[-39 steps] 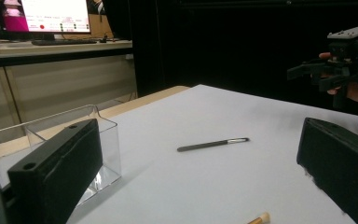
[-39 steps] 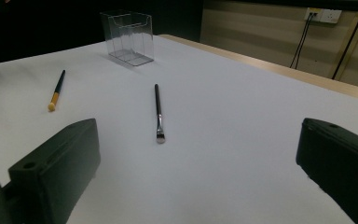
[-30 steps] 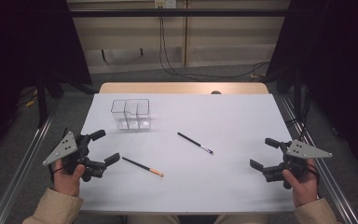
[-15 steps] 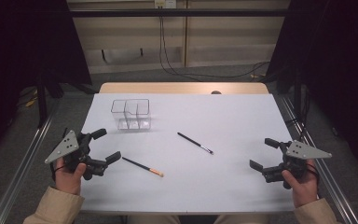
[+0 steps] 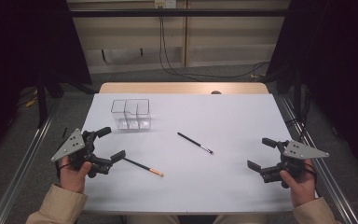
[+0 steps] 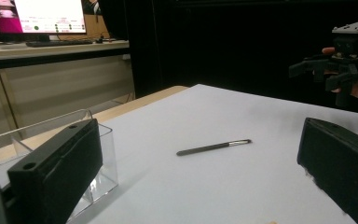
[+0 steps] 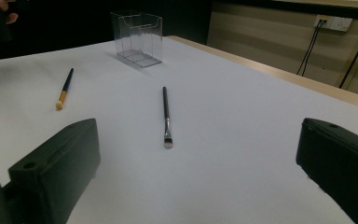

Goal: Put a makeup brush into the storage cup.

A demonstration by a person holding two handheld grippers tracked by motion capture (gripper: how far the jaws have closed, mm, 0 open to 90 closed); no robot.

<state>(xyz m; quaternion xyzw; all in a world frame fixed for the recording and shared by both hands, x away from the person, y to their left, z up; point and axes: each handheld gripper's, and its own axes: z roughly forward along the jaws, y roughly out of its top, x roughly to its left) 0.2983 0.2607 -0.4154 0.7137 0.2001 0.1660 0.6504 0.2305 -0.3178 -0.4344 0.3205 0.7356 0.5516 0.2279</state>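
The orange-tipped brush (image 5: 143,166) lies flat on the white table (image 5: 223,186), its dark handle end just beside the lower jaw of the left gripper (image 5: 108,144), orange tip pointing toward the table's middle. The left gripper has its jaws spread wide and holds nothing; against the picture of a second ago it has edged slightly inward toward this brush, which has not moved. This suggests the reach for the brush is just beginning and no grasp is made. A second, silver-tipped brush (image 5: 195,143) lies near the centre, apart from both grippers. The clear divided holder (image 5: 131,113) stands upright at the far left, empty, probably the destination. The right gripper (image 5: 263,154) hovers at the right edge, jaws wide, empty, its position unchanged.
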